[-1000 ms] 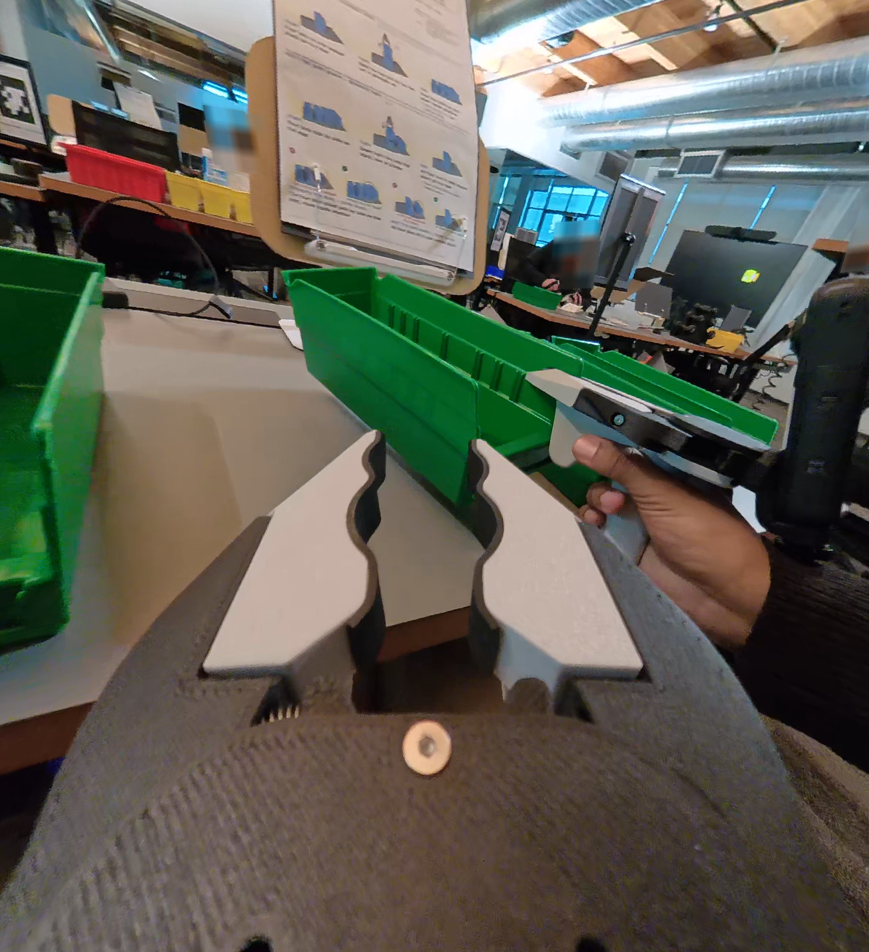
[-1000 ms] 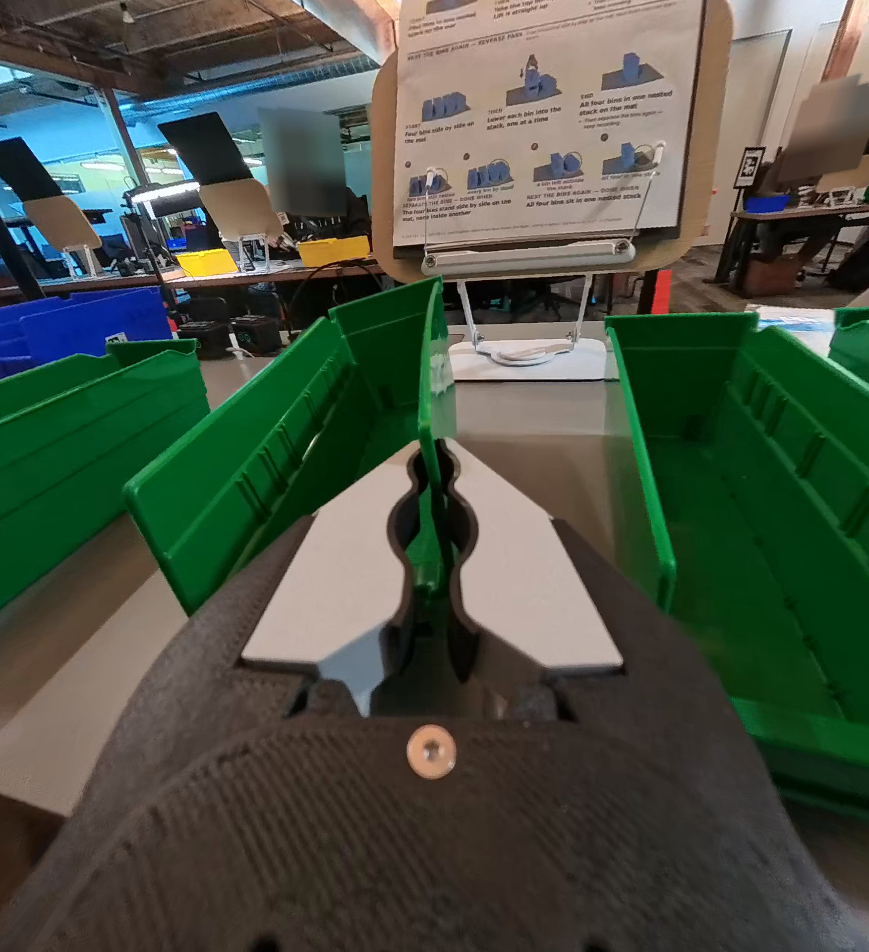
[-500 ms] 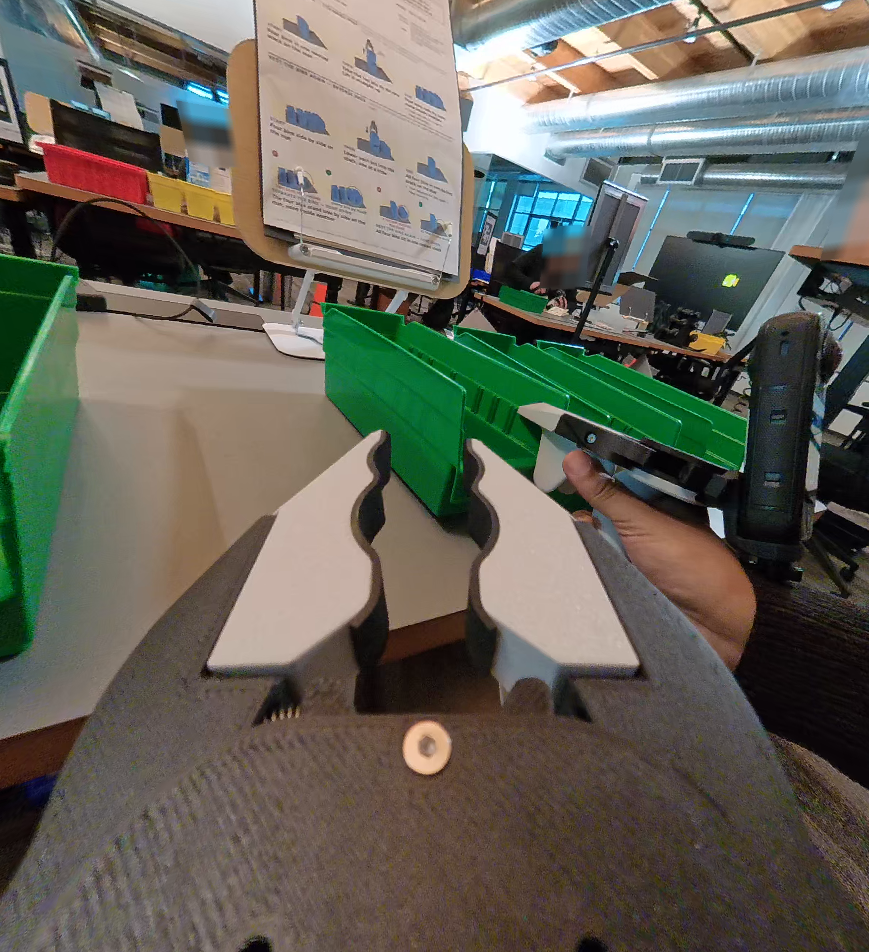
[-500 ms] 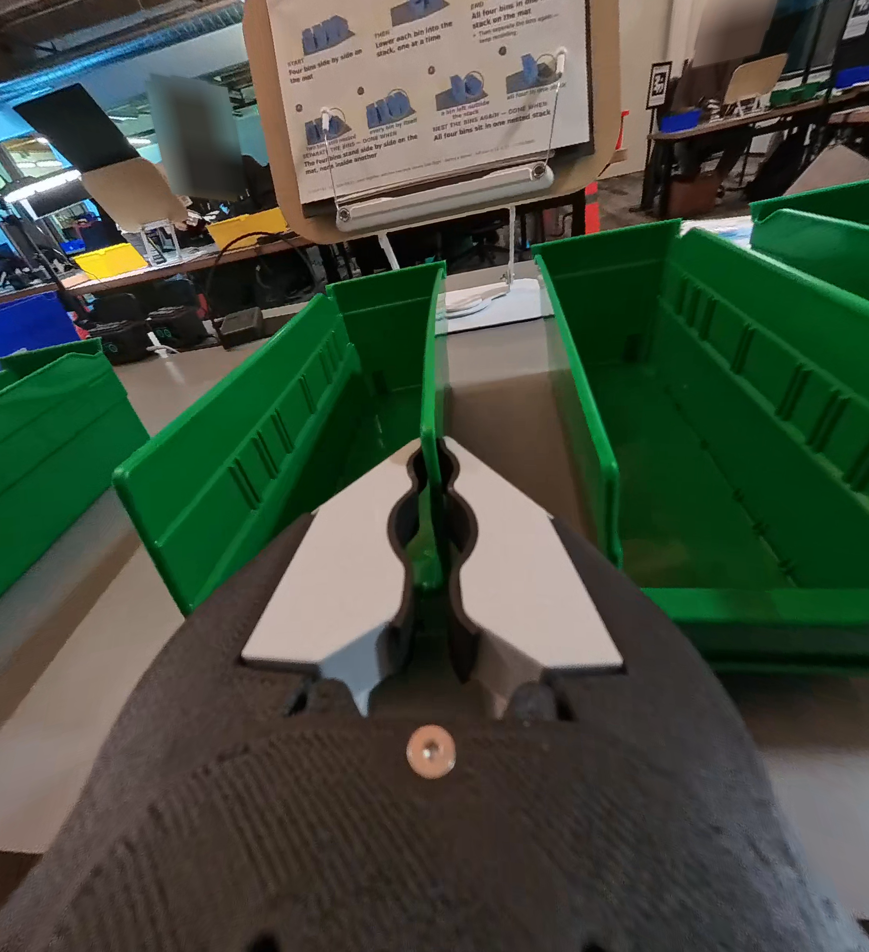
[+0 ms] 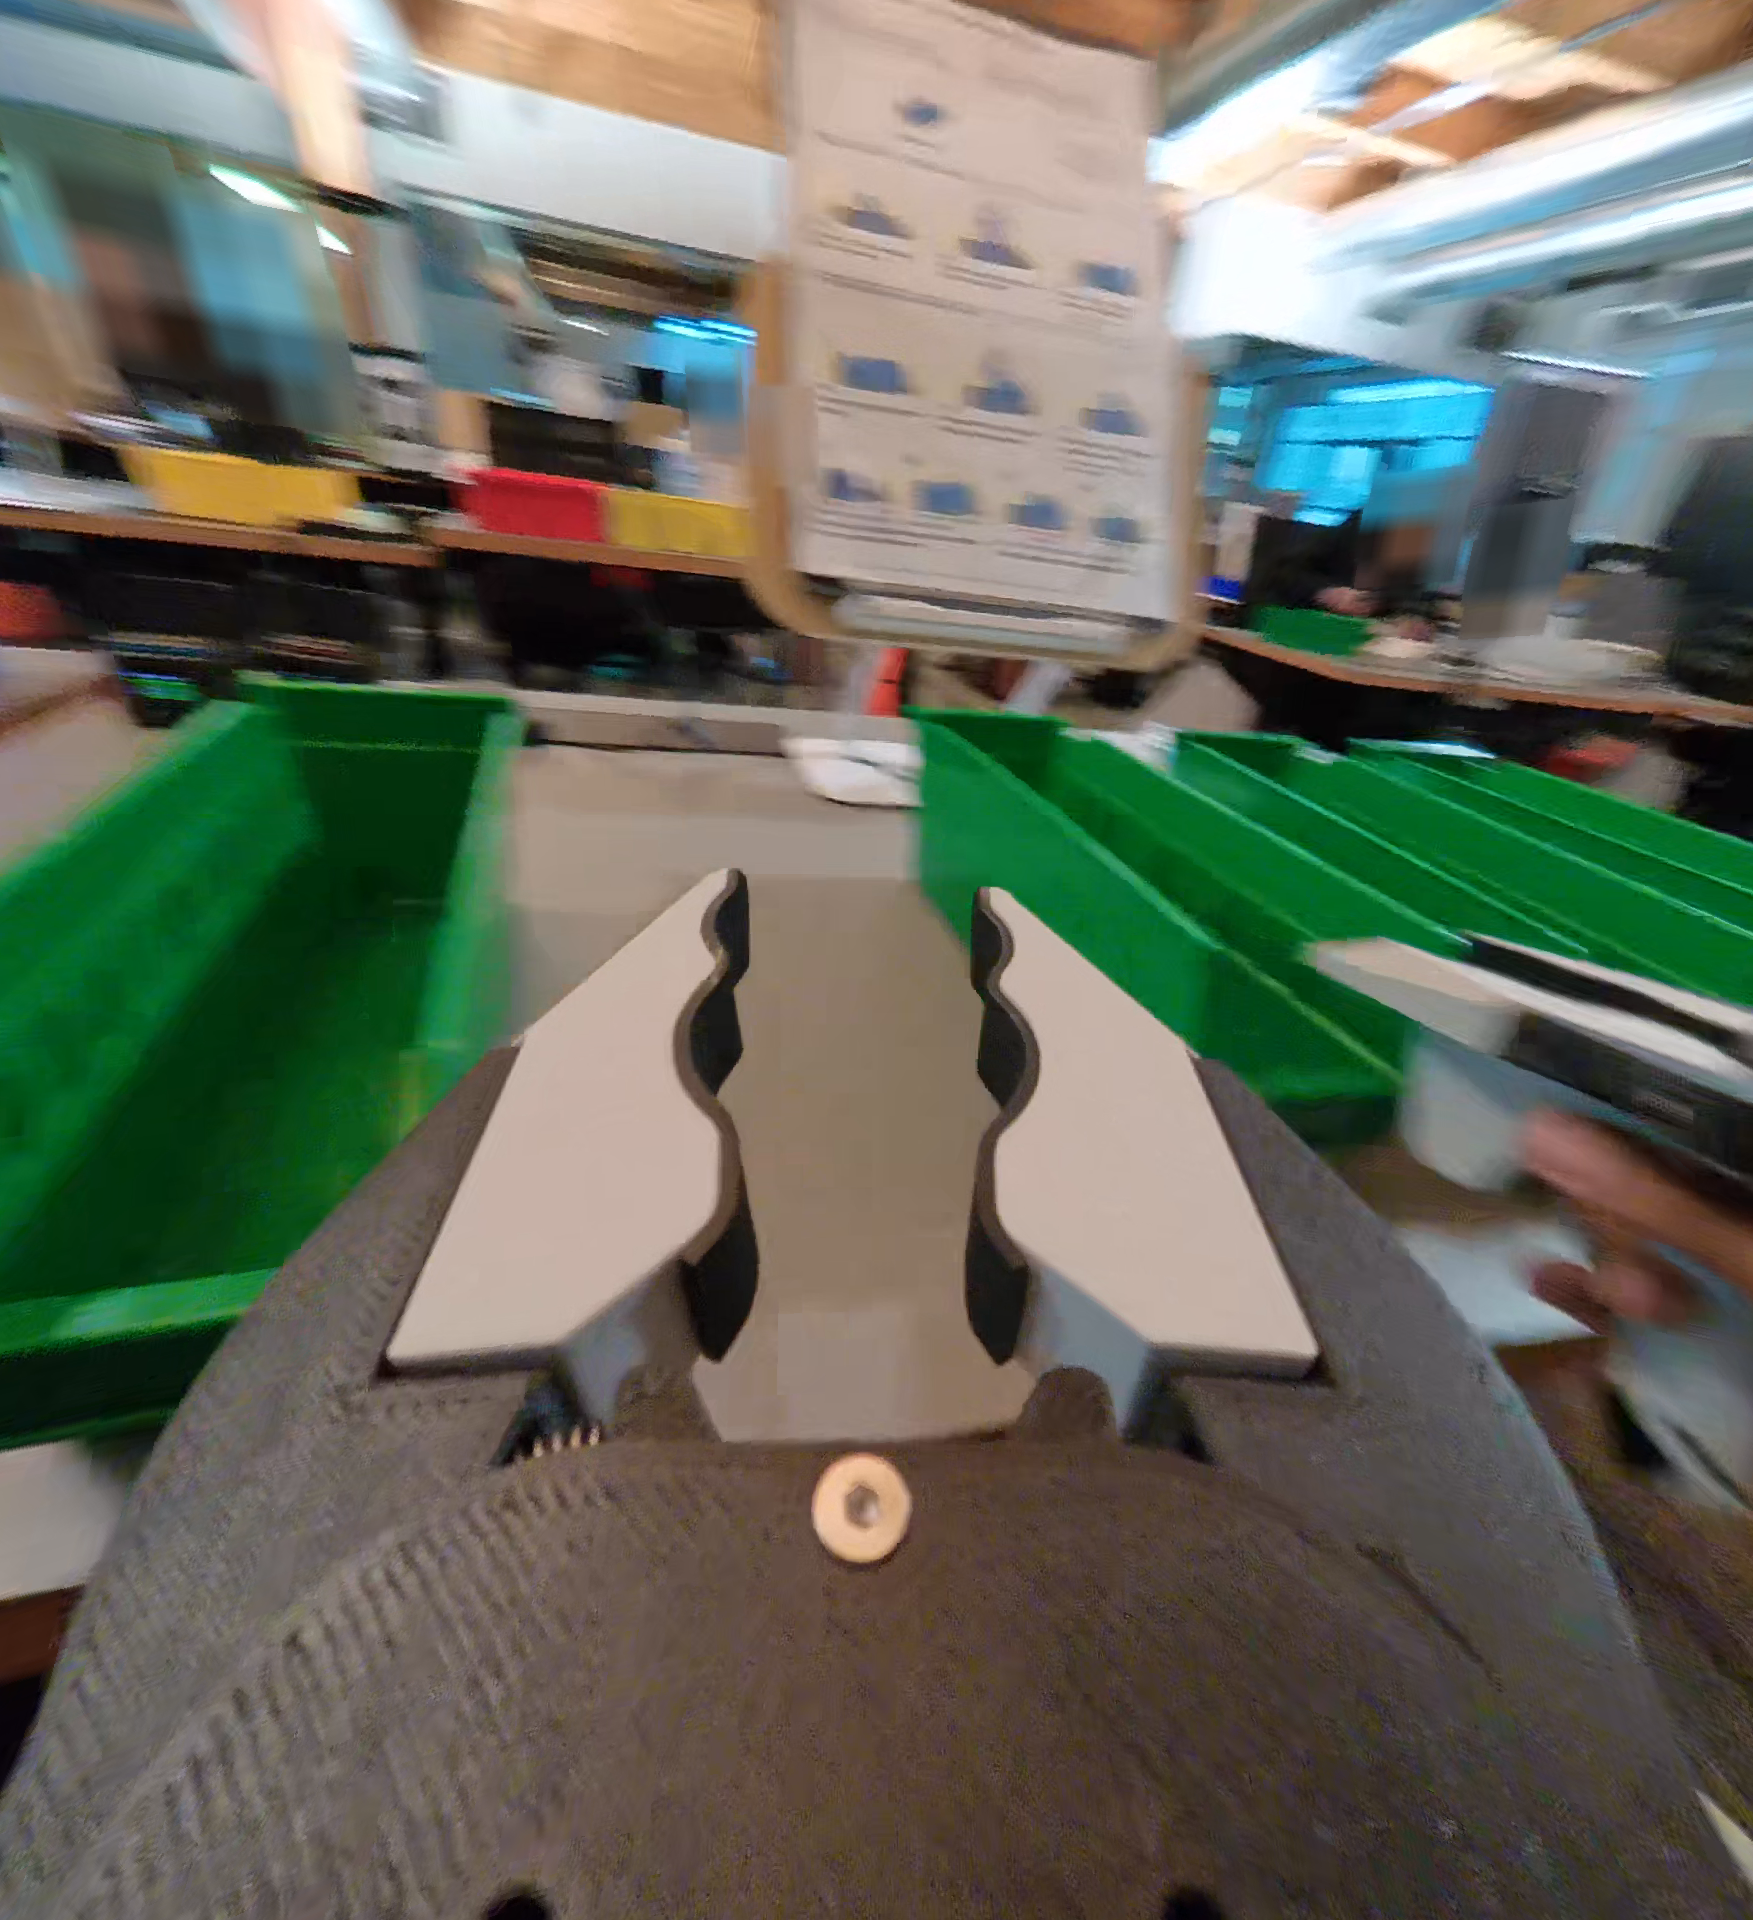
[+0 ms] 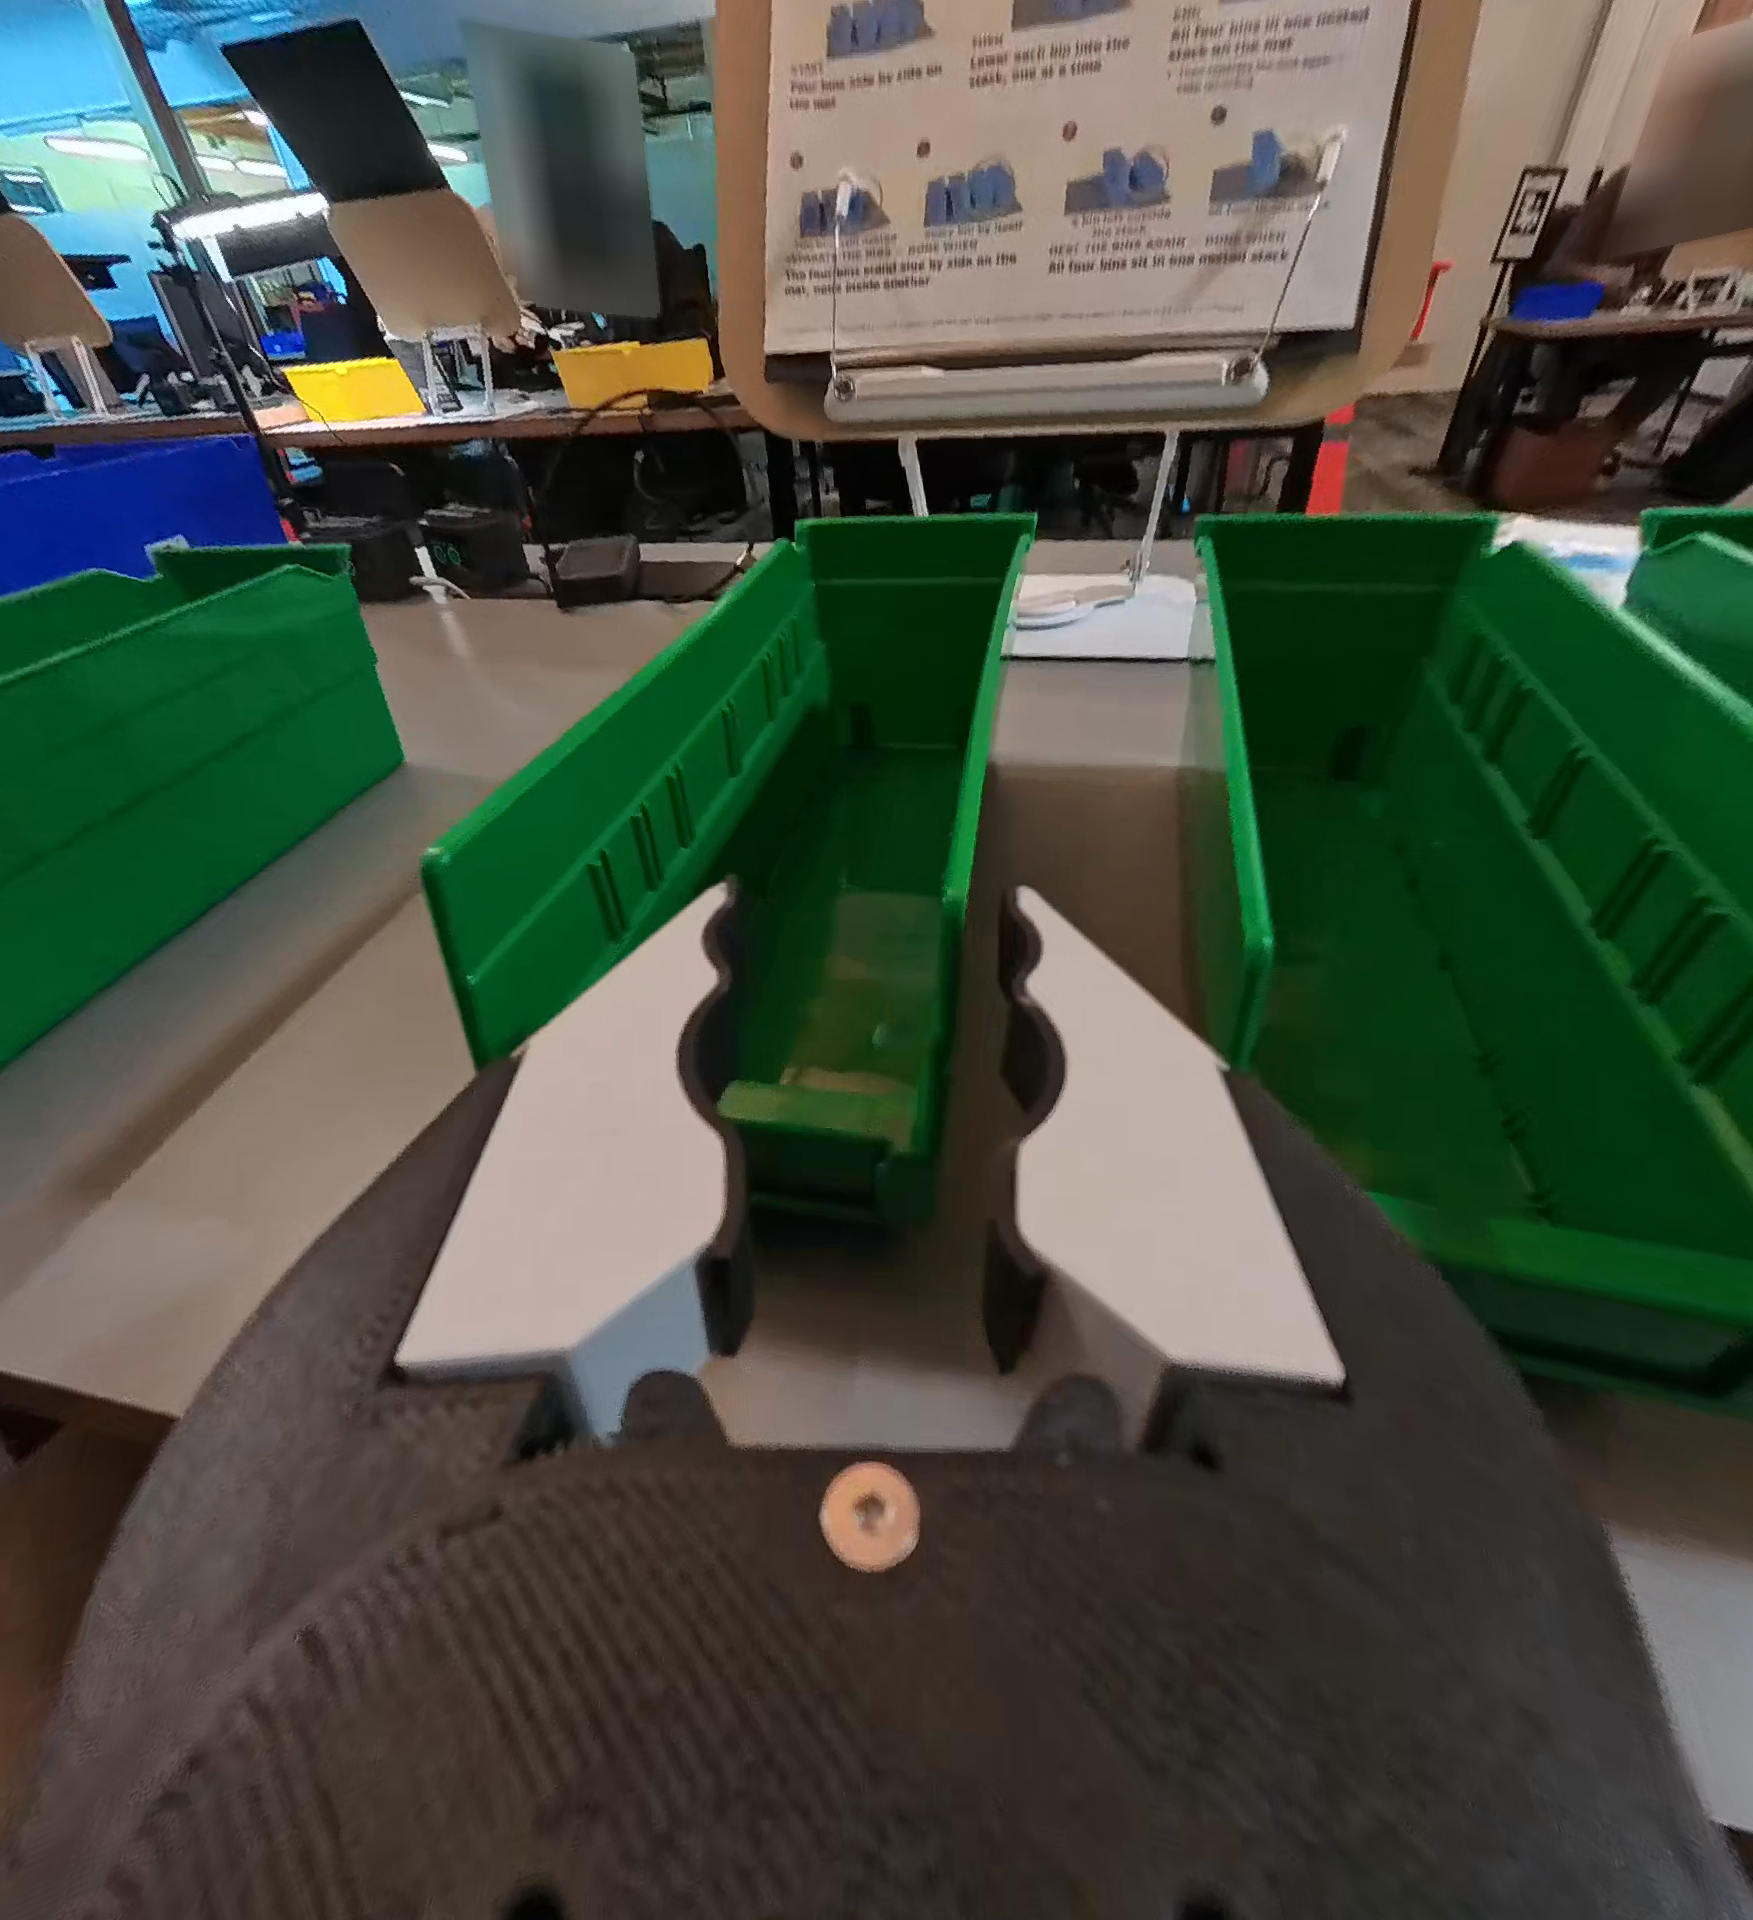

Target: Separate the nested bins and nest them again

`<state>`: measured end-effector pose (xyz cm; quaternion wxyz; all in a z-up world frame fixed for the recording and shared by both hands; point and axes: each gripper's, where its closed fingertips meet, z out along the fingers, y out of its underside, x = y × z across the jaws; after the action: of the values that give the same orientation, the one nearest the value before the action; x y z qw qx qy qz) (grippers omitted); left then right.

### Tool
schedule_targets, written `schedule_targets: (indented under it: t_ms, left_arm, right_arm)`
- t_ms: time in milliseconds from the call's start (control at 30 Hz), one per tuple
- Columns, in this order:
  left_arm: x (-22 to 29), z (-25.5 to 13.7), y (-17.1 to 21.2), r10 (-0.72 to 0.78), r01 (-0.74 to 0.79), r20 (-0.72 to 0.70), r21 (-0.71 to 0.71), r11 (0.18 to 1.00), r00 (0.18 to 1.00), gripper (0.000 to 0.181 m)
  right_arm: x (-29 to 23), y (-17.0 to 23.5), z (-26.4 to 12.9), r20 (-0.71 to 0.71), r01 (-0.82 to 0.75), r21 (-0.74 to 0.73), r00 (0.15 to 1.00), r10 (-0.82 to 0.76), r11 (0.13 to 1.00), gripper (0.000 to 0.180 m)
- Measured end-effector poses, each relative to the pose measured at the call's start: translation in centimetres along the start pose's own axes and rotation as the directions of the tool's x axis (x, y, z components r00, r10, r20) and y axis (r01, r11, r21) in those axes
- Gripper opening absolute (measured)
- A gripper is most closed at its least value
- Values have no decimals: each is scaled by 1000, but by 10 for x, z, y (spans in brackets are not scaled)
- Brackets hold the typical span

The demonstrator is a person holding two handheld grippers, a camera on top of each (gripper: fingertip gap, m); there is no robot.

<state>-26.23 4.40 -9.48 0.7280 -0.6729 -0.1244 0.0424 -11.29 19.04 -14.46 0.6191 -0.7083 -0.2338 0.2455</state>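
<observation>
Gaping empty: left claw (image 5: 859, 914), right claw (image 6: 867, 899) | green bins (image 6: 830, 831) unlabelled | instruction sheet (image 6: 1069, 166) printed, clipped

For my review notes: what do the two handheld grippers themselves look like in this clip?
Both match. The left gripper and right gripper each have a rounded dark grey body with a ribbed, printed-looking texture, one round metal screw at the centre, and two flat light grey fingers whose inner edges are wavy and lined in black. No cables show. In the blurred left wrist view, no sleeve can be made out.
</observation>
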Motion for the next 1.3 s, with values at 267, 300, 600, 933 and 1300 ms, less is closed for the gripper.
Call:
schedule_targets:
  t_ms: [267, 300, 600, 933, 1300]
  left_arm:
    - [-94, 21, 22, 12, 17, 182, -156, 988, 983, 11]
    - [-93, 25, 26, -15, 43, 169, -159, 986, 986, 4]
    - [-58, 67, 34, -73, 71, -4, -198, 978, 997, 0]
    - [-49, 95, 36, -59, 46, -58, -203, 978, 997, 0]
    - [-61, 77, 34, -25, 21, -20, -176, 984, 999, 0]
  right_arm:
    - [-8, -18, -24, 42, 75, 93, 996, -79, 993, 46]
    - [-10, -16, -25, 49, 98, 92, 993, -103, 991, 44]
    - [10, -9, -51, 27, 157, 68, 987, -159, 985, 33]
    - [51, -19, -73, -70, 155, 96, 986, -149, 983, 28]
    - [15, -16, -58, 48, 148, 95, 987, -153, 984, 29]
